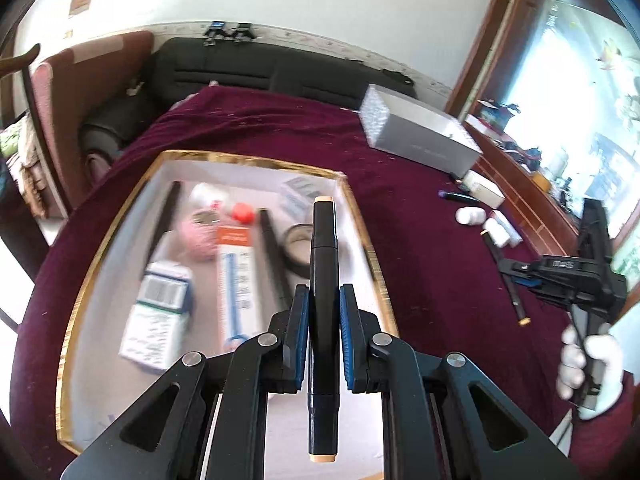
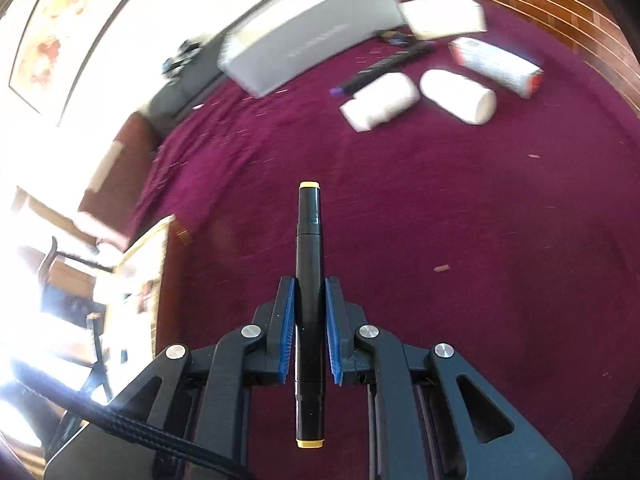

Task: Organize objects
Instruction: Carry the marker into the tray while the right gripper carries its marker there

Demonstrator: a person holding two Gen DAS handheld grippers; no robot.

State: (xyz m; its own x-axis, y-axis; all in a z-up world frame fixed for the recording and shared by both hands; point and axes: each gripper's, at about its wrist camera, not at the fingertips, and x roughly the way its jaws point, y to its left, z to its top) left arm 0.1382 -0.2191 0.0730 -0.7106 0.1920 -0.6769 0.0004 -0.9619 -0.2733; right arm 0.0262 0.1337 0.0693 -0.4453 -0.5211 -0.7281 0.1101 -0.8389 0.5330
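Note:
My left gripper [image 1: 324, 292] is shut on a black marker with peach end caps [image 1: 323, 240], held lengthwise over a white box with a gold rim [image 1: 248, 158]. Several things lie in that box: a blue-white carton [image 1: 160, 312], an orange-white pack [image 1: 236, 280], a tape roll [image 1: 298, 246] and black pens [image 1: 276, 256]. My right gripper [image 2: 309, 284] is shut on a black marker with yellow end caps [image 2: 309, 232] above the maroon cloth [image 2: 440, 200]. In the left wrist view a gloved hand [image 1: 592, 364] holds the right gripper [image 1: 516, 274] to the right of the box.
Two white bottles [image 2: 380, 106] [image 2: 460, 94] lie on the cloth. Beyond them are a red-white carton [image 2: 496, 64], a purple-capped marker [image 2: 384, 66], a small white box [image 2: 442, 14] and a long grey box [image 2: 308, 32]. A dark sofa [image 1: 240, 68] stands behind the table.

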